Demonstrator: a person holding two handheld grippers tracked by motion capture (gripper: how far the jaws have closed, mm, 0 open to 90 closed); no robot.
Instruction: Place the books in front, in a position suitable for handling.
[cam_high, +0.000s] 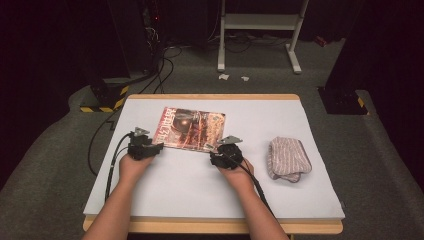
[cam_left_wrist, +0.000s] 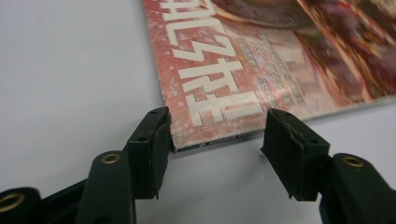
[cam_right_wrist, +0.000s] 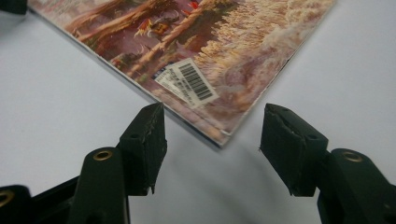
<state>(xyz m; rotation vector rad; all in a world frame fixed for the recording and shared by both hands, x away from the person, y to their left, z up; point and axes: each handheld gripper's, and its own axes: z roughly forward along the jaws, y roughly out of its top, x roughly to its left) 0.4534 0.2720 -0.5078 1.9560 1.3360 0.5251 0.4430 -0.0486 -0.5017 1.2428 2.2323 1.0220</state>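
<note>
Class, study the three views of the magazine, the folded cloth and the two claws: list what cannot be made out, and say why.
- Magazine: title too small in the high view; cut off by the top edge in the left gripper view.
- Barcode sticker: digits too small and blurred, right gripper view.
- Folded cloth: its underside is hidden, high view.
- Left claw: whether a pad touches the magazine's corner is unclear.

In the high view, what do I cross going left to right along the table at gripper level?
left gripper → magazine → right gripper → folded cloth, all on the white table.
</note>
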